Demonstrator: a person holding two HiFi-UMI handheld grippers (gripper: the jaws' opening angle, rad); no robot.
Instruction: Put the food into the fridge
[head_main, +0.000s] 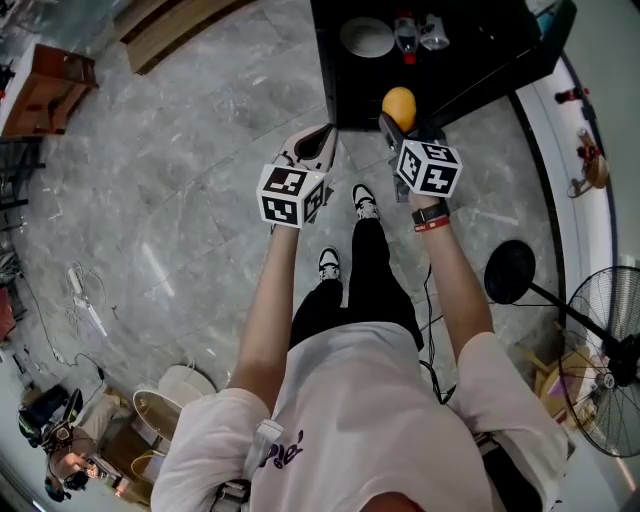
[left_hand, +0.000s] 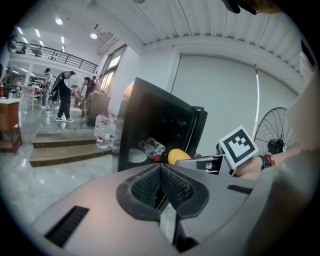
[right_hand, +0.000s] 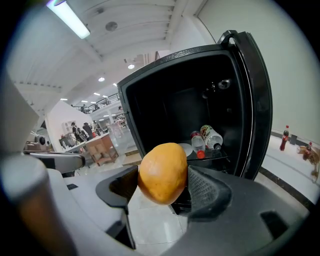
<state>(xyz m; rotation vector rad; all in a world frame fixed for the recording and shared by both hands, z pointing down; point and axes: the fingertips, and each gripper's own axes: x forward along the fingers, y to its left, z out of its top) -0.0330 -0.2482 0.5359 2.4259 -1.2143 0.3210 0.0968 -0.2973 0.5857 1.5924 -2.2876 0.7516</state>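
My right gripper (right_hand: 162, 182) is shut on an orange mango (right_hand: 163, 173), which it holds in front of the open black fridge (right_hand: 250, 115). The head view shows that mango (head_main: 398, 106) at the fridge's (head_main: 500, 50) near edge, past the right gripper (head_main: 403, 128). Two bottles (right_hand: 206, 138) and a white plate (right_hand: 186, 149) lie on a shelf inside. My left gripper (left_hand: 161, 186) is shut with nothing in it; in the head view the left gripper (head_main: 318, 145) hovers just left of the fridge. From the left gripper view I see the mango (left_hand: 178, 156) and the fridge (left_hand: 155, 125) ahead.
The fridge door (right_hand: 257, 100) stands open at the right. A standing fan (head_main: 600, 350) and a round black base (head_main: 510, 270) are on the floor at the right. The grey marble floor (head_main: 180, 200) spreads to the left, with wooden steps (head_main: 170, 30) beyond.
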